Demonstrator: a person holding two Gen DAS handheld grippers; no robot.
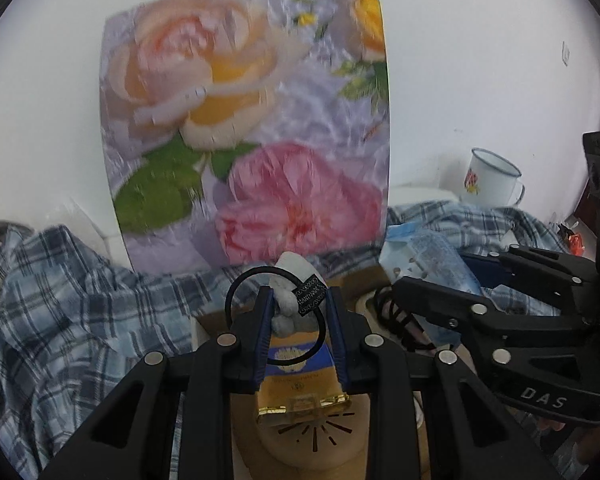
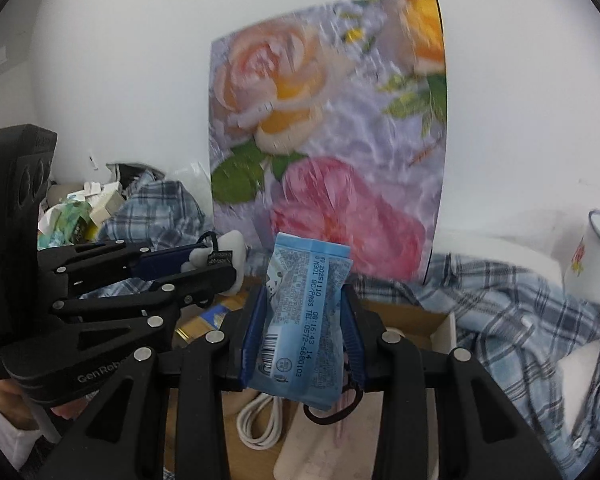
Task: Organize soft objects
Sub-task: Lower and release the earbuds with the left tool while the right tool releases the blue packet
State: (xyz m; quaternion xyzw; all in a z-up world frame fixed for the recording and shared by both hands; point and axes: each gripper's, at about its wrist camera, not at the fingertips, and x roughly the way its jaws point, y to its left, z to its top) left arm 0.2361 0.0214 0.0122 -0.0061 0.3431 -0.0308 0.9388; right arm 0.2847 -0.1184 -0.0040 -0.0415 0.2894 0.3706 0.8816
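My left gripper (image 1: 298, 300) is shut on a small white plush charm (image 1: 290, 300) on a black hair tie (image 1: 244, 280), held above an open cardboard box (image 1: 208, 318). My right gripper (image 2: 304, 300) is shut on a light blue tissue pack (image 2: 300, 320), upright between the blue pads. The right gripper also shows in the left wrist view (image 1: 440, 280) with the pack (image 1: 432, 256), and the left gripper shows in the right wrist view (image 2: 216, 264), at the left. Both hover over the box (image 2: 416, 316). A crumpled blue plaid shirt (image 1: 60, 300) lies around the box.
A floral picture (image 1: 244, 128) leans on the white wall behind. A white enamel mug (image 1: 492, 178) stands at the right. The box holds a blue-and-gold packet (image 1: 300, 384), a coiled white cable (image 2: 260, 420) and black hair ties (image 1: 396, 316). Clutter (image 2: 80, 212) lies far left.
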